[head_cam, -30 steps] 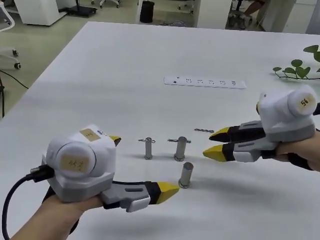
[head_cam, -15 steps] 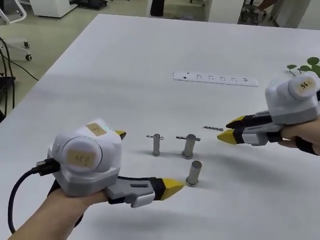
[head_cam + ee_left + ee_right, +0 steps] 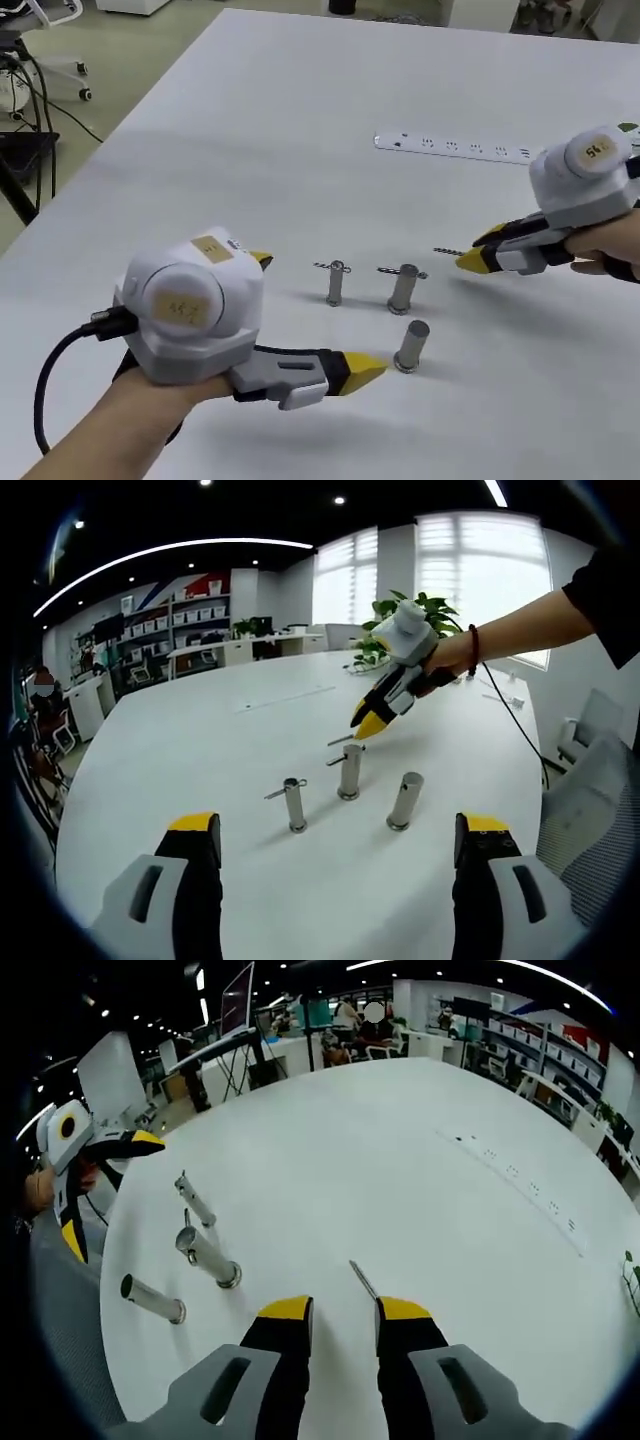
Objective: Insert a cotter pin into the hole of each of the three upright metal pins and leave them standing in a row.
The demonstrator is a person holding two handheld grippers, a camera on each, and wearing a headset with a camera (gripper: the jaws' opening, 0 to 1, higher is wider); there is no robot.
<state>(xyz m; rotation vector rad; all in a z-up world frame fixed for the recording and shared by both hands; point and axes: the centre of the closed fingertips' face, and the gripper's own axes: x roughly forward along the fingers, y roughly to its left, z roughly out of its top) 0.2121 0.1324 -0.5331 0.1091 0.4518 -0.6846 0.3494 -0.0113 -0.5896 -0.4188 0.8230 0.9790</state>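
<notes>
**Right claw lines up on the last cotter pin**

Head view: three metal pins stand upright on the worktop [image 3: 250, 120], nearer its near edge than its far one. The left metal pin [image 3: 335, 285] and the middle metal pin [image 3: 403, 290] form a row, each with a cotter pin through its top. The bare metal pin [image 3: 411, 346] stands in front of the middle one, out of line, with nothing through it. The loose cotter pin [image 3: 447, 251] lies flat to the right of the row. The right claw [image 3: 472, 252] points at its end, jaws drawn close but gripping nothing, a narrow approach that probably suits so thin a part. The left claw [image 3: 312, 316] is spread wide and empty beside the bare pin, likely waiting to steady it. A power strip [image 3: 455, 148] lies toward the far edge. Compared with a second ago, the right claw's jaws have narrowed and its tips have swung from the middle pin toward the cotter pin. The pins stand as they did, and the left claw is as open as before.

Left gripper view: the left claw [image 3: 340, 825] is released, its jaws framing all three pins. The bare metal pin [image 3: 404, 800] is on the right. Beyond, the right claw [image 3: 365, 723] dips toward the loose cotter pin [image 3: 340, 740].

Right gripper view: the right claw [image 3: 345, 1310] shows a clear gap between its jaws. The loose cotter pin [image 3: 362, 1280] lies just ahead of that gap, ungrasped. To the left stand the pins, the bare metal pin [image 3: 152, 1298] nearest the left claw [image 3: 115, 1192].
</notes>
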